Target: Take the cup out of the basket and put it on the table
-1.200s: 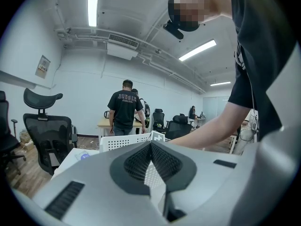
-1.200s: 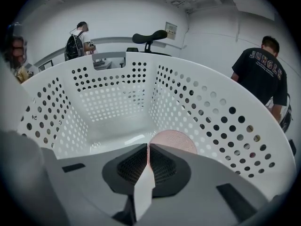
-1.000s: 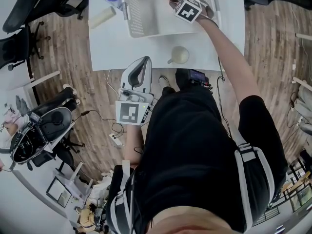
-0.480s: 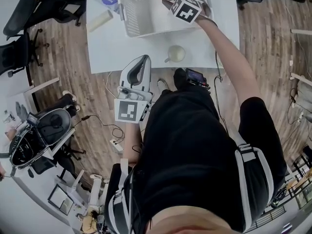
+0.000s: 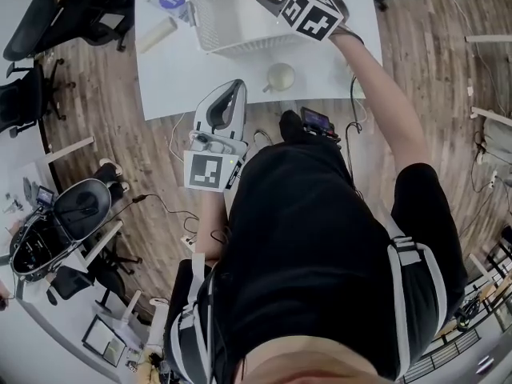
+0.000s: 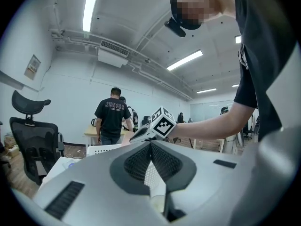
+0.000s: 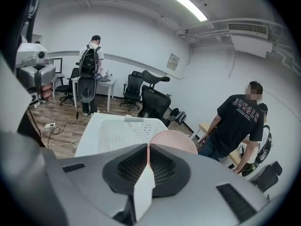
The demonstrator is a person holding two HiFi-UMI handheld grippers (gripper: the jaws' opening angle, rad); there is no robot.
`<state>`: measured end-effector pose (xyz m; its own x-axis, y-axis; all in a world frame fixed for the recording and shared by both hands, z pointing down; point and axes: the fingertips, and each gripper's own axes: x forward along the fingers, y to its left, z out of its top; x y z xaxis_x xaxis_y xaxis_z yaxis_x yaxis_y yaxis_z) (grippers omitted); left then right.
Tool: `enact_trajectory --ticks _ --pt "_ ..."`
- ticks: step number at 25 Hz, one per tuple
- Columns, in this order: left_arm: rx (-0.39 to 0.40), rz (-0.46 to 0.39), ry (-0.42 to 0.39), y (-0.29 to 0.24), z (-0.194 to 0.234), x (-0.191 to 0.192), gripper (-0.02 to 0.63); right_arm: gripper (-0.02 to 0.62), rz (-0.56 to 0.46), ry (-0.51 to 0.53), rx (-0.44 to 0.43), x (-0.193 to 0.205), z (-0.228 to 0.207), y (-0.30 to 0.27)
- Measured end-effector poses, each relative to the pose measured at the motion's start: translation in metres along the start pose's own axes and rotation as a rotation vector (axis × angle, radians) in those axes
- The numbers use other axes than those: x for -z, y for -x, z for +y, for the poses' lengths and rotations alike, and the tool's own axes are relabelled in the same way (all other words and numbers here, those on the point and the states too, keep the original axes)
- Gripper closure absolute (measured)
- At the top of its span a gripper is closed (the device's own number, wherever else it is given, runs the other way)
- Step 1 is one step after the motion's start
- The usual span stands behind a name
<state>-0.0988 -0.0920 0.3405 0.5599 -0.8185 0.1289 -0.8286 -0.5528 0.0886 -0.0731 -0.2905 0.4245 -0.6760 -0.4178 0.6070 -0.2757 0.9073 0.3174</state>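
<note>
The right gripper has its jaws pinched onto the wall of a pink cup, which sits just beyond its tips, above the white basket below it. The lift-out looks done. What is left is to carry the cup to the bare table nearer the person and set it down. A cream cup already stands there, just ahead of the left gripper, whose jaws are together and empty.
</note>
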Motion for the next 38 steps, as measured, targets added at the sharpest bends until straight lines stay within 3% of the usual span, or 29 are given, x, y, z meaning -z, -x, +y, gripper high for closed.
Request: enact_trajectory --ticks 11,28,34,38 --pt "0.083 -0.049 -0.017 0.038 -0.026 -0.009 0.586 0.565 -0.108 -0.023 0.11 -0.048 0.053 0.098" --pt "0.256 -0.041 -0.029 0.113 -0.071 0.003 0.586 0.565 -0.155 -0.093 0.231 -0.065 0.184 0.182" --pt "0.249 -0.054 -0.037 0.114 -0.081 0.0 0.586 0.565 -0.205 -0.084 0.253 -0.069 0.203 0.209" --pt "0.229 -0.051 -0.036 0.11 -0.084 0.0 0.586 0.565 -0.314 -0.059 0.264 -0.076 0.214 0.228"
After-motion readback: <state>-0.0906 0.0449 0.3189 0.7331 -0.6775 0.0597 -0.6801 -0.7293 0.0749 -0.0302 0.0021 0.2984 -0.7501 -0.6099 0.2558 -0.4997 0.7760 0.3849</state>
